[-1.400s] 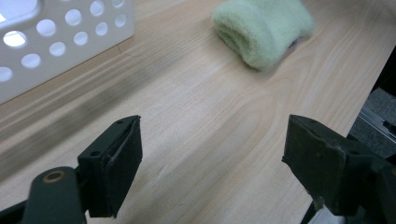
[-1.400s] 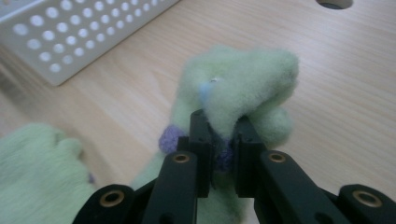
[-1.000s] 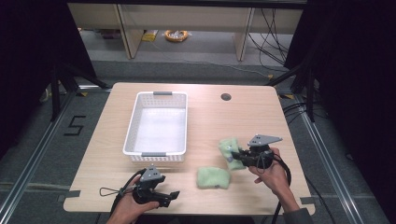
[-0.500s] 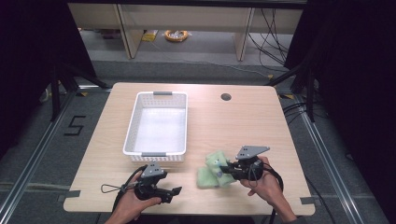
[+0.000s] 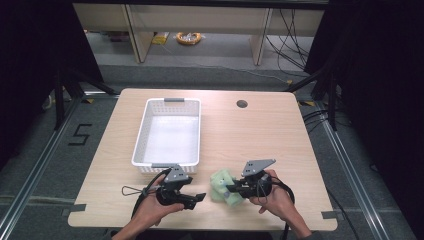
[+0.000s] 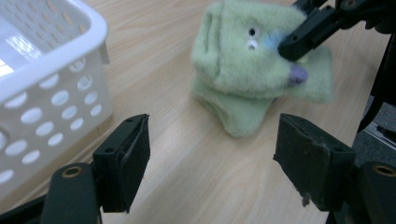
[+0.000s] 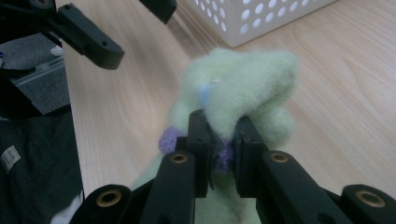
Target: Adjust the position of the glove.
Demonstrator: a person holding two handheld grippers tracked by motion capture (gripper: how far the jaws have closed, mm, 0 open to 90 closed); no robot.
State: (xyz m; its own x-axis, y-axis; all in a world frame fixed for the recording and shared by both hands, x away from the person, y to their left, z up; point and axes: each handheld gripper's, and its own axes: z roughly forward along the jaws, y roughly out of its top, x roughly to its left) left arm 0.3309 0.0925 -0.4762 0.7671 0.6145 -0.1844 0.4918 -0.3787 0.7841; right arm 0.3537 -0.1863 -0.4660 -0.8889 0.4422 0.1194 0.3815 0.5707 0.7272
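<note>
Holding green socks (image 5: 223, 186) near the tabletop's front edge | right claw (image 7: 218, 145) clamped on the top sock | left claw (image 6: 212, 161) apart, jaws just narrowing, nothing between | advice: pinch the free end squarely, beside basket (image 5: 170, 131).

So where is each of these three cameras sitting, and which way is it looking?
High view: above the table's near edge, looking forward and down; both forearms enter below.
Left gripper view: on the left gripper, facing the green socks between open jaws.
Right gripper view: on the right gripper, jaws pinching a sock.
All views share the white basket.
</note>
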